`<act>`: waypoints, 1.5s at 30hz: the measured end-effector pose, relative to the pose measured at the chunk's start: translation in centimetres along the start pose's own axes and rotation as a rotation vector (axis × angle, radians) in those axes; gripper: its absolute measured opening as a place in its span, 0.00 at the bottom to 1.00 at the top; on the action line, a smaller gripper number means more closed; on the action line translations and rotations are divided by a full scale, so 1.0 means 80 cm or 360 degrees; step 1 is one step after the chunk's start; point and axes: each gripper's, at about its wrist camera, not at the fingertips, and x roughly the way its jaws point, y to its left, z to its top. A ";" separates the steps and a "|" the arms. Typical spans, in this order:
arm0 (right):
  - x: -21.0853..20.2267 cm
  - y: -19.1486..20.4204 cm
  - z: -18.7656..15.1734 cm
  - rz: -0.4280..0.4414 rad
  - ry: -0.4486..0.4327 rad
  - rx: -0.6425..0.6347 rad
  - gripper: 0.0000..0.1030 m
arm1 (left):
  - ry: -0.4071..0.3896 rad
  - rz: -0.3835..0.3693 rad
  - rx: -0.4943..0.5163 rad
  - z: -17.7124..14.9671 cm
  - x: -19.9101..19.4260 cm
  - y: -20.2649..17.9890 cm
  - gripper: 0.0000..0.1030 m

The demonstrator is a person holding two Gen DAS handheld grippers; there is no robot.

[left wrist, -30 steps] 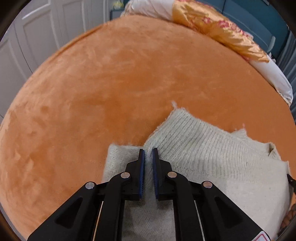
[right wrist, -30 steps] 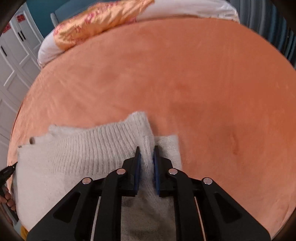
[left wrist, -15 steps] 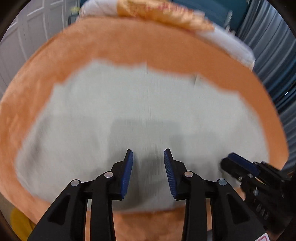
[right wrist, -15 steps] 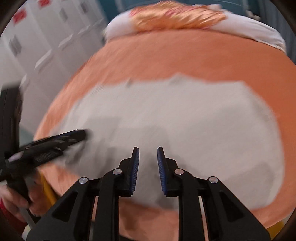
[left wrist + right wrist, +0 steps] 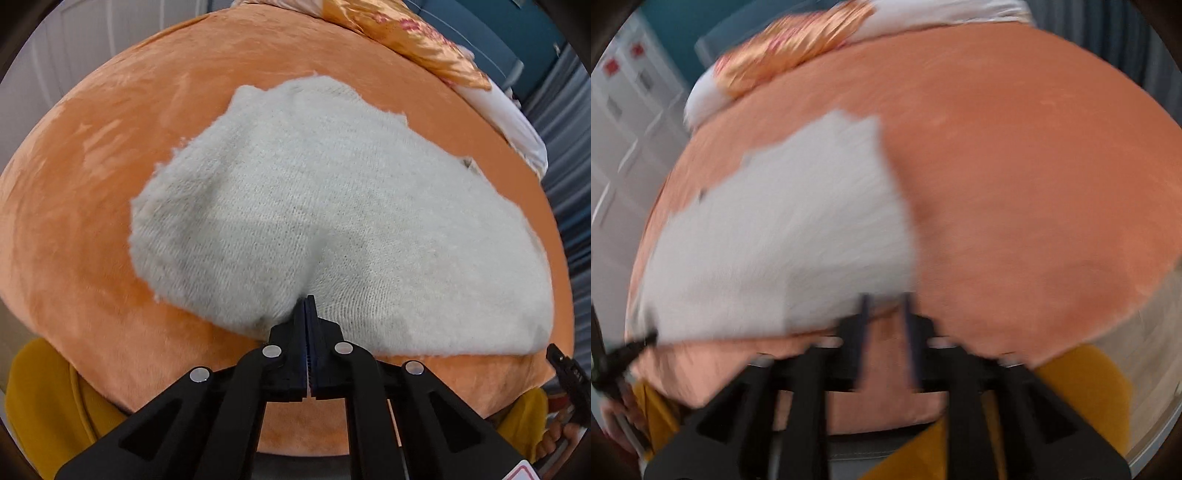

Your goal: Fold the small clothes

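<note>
Where the orange blanket [image 5: 110, 155] covers the bed, it fills nearly all of both views, with wide bare plush to the left of the sweater in the left wrist view and a broad bare stretch to its right in the right wrist view [image 5: 1034, 184]. Its near edge curves across the bottom of each picture, and yellow fabric [image 5: 40, 406] shows below that edge. At the far end a white pillow [image 5: 517, 122] with a gold patterned cover [image 5: 424, 40] lies along the blanket's rim, well apart from the sweater.

Cream and knitted, the sweater [image 5: 332, 206] lies spread on the blanket close to the near edge. Its far outline is fuzzy and uneven, with a small notch on the far right side; its near hem runs just inside the blanket's edge. In the right wrist view the sweater [image 5: 783, 240] sits left of centre, blurred, with its right edge running diagonally down toward the right tool.

Pressed together, the fingers of the left tool [image 5: 309, 314] pinch the sweater's near hem, and the knit puckers upward from that pinch. With a clear gap between its fingers, the right tool [image 5: 884, 317] hangs spread over the blanket's near edge, just beside the sweater's near right corner; blur hides whether it touches the cloth.
</note>
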 end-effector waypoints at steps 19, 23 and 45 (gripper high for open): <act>-0.007 0.048 0.047 0.0320 0.0054 -0.0501 0.09 | -0.0127 0.0068 -0.0354 0.029 -0.021 0.088 0.37; 0.037 0.033 0.037 0.0154 0.0246 -0.0499 0.08 | -0.0107 0.0068 -0.0401 0.021 -0.014 0.099 0.42; -0.025 0.133 0.037 0.0079 0.0062 -0.0378 0.18 | -0.0099 -0.0008 -0.0388 0.018 -0.040 0.088 0.40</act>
